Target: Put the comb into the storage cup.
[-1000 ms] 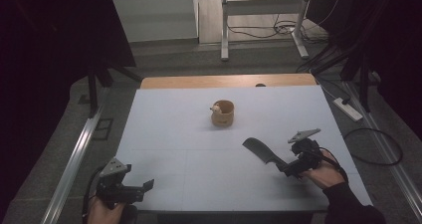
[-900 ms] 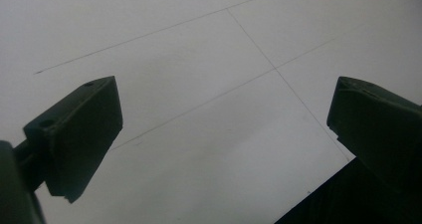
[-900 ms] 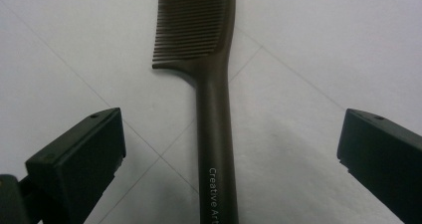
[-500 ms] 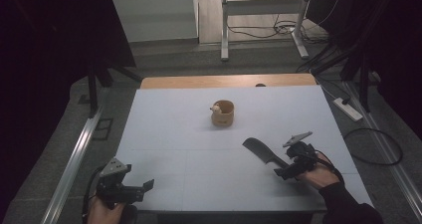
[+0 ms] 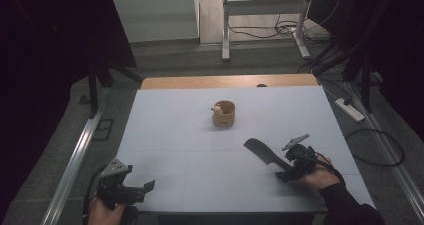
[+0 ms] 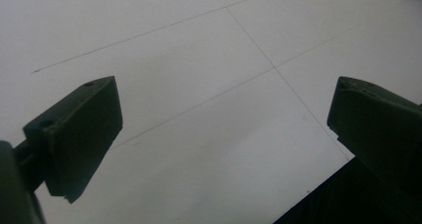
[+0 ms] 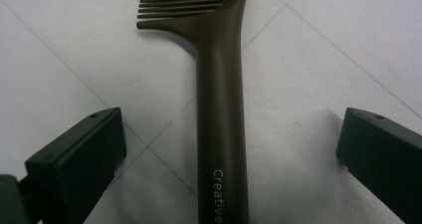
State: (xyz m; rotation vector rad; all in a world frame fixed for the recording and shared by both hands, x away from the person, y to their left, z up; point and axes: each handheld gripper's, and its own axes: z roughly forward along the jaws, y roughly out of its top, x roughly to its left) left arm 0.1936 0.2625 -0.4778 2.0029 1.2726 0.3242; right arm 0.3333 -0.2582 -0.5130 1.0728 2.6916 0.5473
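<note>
A dark brown comb lies flat on the white table, right of centre, with its teeth pointing away from me. In the right gripper view its handle runs up the middle between the two jaws, which stand wide apart and do not touch it. My right gripper is open at the handle's near end. My left gripper is open over the near left corner of the table, and its view has just bare table between the jaws.
A small tan cup with something pale in it stands at the table's middle, toward the back. The table's front edge runs close under the left gripper. Cables and a power strip lie on the floor to the right.
The right gripper has slid a little toward the near edge along the comb's handle. The comb, the cup and the left gripper have stayed put.
</note>
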